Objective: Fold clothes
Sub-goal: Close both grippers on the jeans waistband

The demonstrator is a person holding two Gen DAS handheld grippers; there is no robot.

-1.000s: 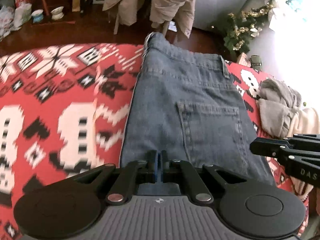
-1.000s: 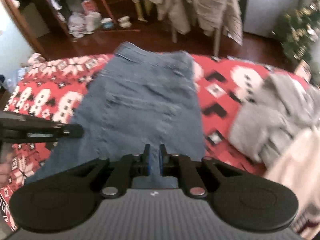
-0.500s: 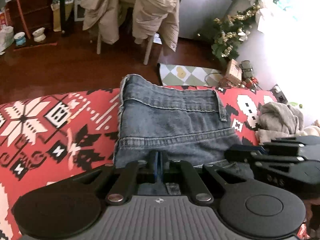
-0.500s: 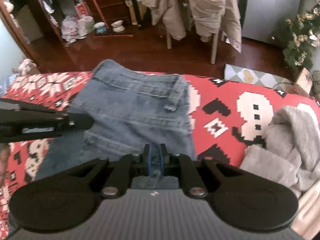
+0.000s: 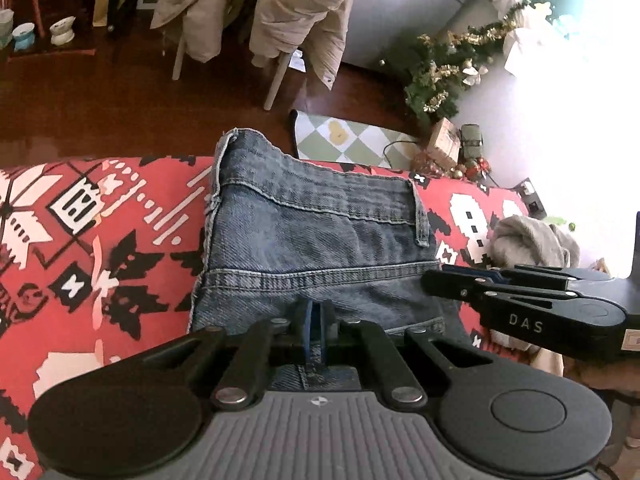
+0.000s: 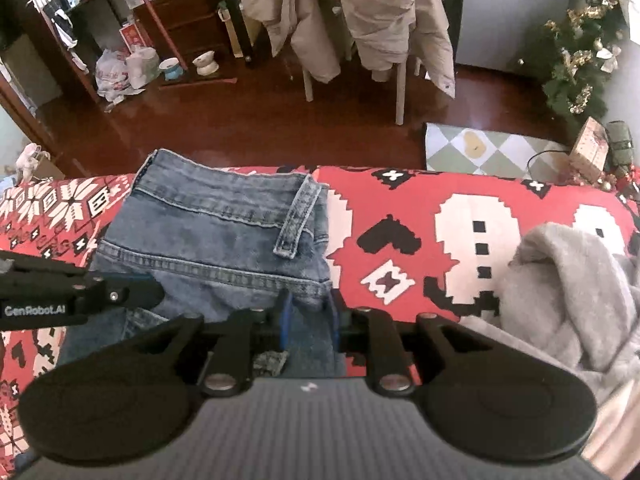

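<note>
Blue jeans (image 5: 316, 236) lie on a red patterned blanket (image 5: 88, 240), the waistband at the far edge; they also show in the right wrist view (image 6: 216, 240). My left gripper (image 5: 315, 326) is shut on the jeans' folded-over hem edge, held just above the waist part. My right gripper (image 6: 308, 316) has its jaws a little apart around the jeans' hem edge at the right side. Each gripper shows in the other's view: the right gripper (image 5: 436, 280) and the left gripper (image 6: 156, 294).
A grey garment (image 6: 568, 288) and a cream one lie on the blanket at the right. Beyond the blanket's far edge is dark wood floor with a chair draped in beige coats (image 6: 360, 20), a checked mat (image 6: 488, 148) and a small Christmas tree (image 6: 580, 60).
Both grippers have carried the jeans' lower edge forward over the pocket area toward the waistband. The right gripper's jaws have parted from shut to slightly open.
</note>
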